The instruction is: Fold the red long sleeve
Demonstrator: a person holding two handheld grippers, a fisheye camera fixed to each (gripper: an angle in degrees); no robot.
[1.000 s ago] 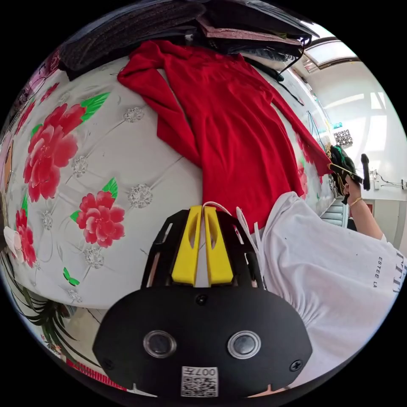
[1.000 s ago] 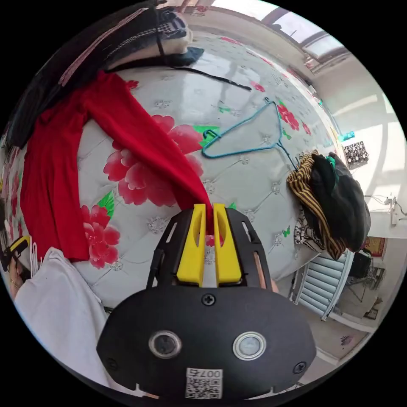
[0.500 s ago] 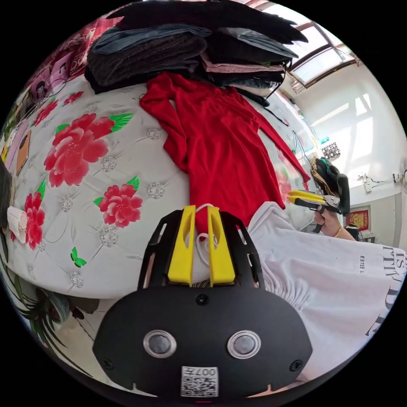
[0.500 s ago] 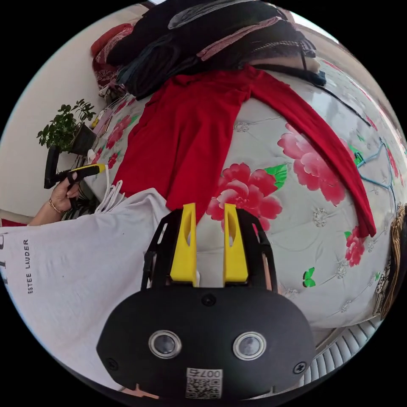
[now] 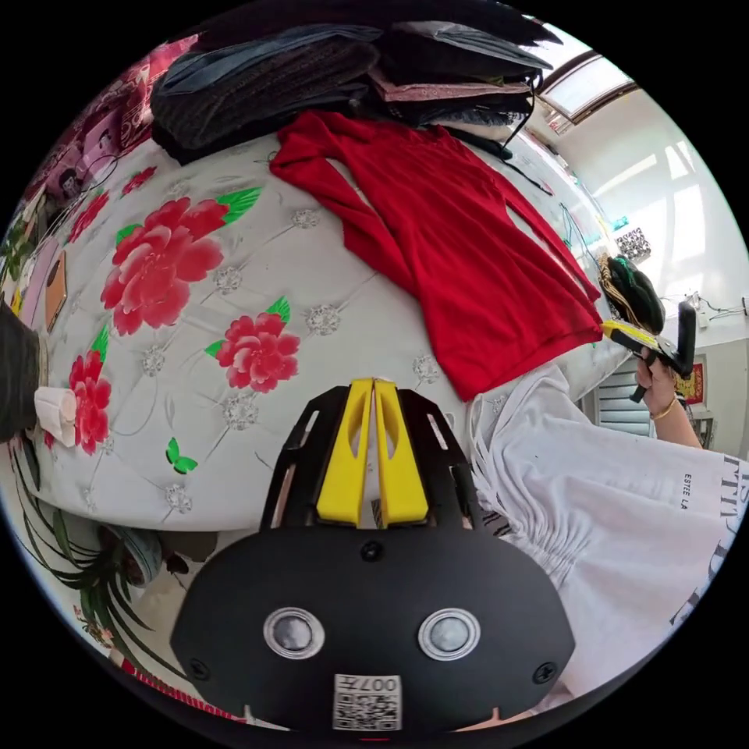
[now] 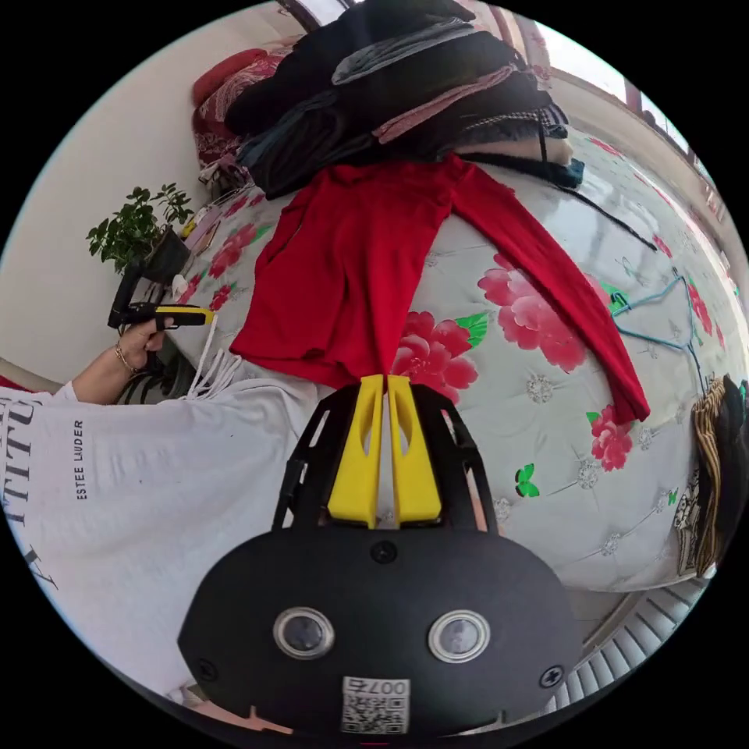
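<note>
The red long sleeve (image 5: 460,234) (image 6: 351,257) lies flat on the flowered bed (image 5: 234,257), collar toward the clothes pile and both sleeves spread out. In the right gripper view, my right gripper (image 6: 386,380) is shut at the hem, where the red cloth narrows to a point between the jaw tips. The left gripper view shows that right gripper (image 5: 616,331) in a hand, touching the hem's corner. My left gripper (image 5: 373,384) is shut with nothing between its jaws, over the bed's near edge and left of the hem. In the right gripper view a hand holds the left gripper (image 6: 204,316) off the bed's side.
A pile of dark folded clothes (image 6: 406,86) sits behind the collar. A blue hanger (image 6: 655,312) lies beyond the far sleeve, and striped and black clothes (image 6: 718,468) hang off the bed's corner. A plant (image 6: 133,230) stands by the wall. The person's white shirt (image 6: 156,499) is close by.
My right gripper has let go of the sleeve cuff, moved to the hem and shut there. My left gripper, open around a white cord half a second ago, is now shut.
</note>
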